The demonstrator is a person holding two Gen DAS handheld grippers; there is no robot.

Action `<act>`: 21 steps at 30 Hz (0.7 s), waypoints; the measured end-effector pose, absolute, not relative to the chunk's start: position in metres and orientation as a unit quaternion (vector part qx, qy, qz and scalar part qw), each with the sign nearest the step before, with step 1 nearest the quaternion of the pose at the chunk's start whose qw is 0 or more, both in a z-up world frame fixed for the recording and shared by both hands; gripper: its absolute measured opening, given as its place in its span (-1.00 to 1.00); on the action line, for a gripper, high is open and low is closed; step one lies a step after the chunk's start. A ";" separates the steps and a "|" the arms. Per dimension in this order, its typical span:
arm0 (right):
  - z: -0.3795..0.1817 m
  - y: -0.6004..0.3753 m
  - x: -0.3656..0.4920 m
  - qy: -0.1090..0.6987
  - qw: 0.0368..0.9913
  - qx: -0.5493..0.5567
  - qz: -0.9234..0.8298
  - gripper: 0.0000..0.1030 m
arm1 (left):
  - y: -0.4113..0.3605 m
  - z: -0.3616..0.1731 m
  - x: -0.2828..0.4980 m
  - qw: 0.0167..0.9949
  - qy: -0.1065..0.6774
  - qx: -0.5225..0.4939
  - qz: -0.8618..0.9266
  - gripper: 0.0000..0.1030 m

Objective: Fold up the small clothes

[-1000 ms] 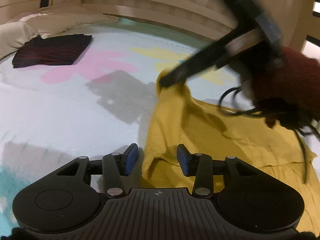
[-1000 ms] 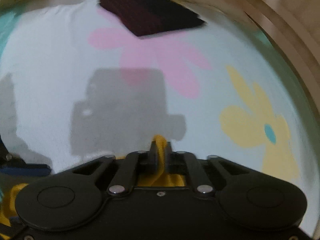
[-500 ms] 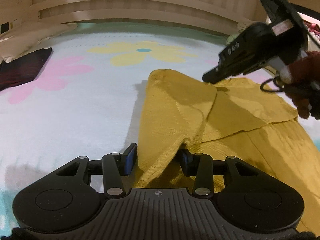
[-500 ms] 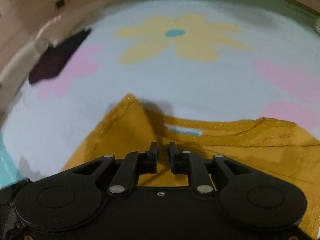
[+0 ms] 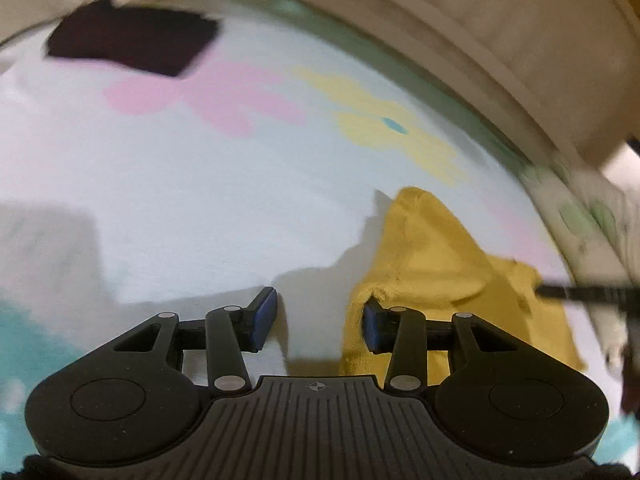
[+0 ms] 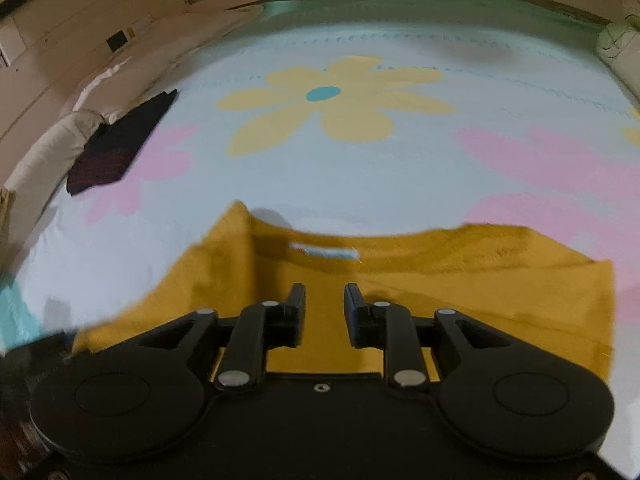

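**Yellow garment on the flowered bed, both grippers over it**

Only the right wrist view shows the yellow garment (image 6: 460,276) spread flat, its neckline and white label (image 6: 324,252) toward the far side. The left wrist view catches just a bunched, raised corner of it (image 5: 432,256), plus a thin dark tip of the right gripper (image 5: 576,292) at the edge of the picture. Both views show the dark folded garment (image 6: 116,144) lying well apart, near the bed's far edge, on the flowered bedspread (image 6: 360,168).

Both grippers tilt downward toward the bed. The left gripper (image 5: 316,320) has its fingers moderately apart, bare bedspread between them; the cloth drapes against its right finger (image 5: 372,326). The right gripper (image 6: 325,308) hangs over the garment just below the label, fingers opening, nothing pinched.
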State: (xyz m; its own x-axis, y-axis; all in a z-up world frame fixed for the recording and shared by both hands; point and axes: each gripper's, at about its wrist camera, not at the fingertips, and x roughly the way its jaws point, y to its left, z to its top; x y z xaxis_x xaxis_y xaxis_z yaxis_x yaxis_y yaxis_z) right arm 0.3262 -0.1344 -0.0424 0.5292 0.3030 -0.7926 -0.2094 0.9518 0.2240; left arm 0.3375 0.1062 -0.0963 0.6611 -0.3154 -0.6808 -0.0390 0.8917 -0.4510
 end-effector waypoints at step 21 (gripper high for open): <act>-0.076 -0.187 0.279 0.481 0.866 0.052 0.129 0.18 | -0.013 -0.043 0.311 0.917 0.372 0.040 -0.142 -0.14</act>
State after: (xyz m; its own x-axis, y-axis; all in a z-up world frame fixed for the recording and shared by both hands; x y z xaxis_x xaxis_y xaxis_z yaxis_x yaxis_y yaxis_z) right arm 0.2789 -0.1868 -0.0760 0.5048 0.2737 -0.8187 -0.1745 0.9612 0.2137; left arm 0.3106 -0.0127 -0.0434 0.6833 -0.2308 -0.6927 0.2902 0.9564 -0.0323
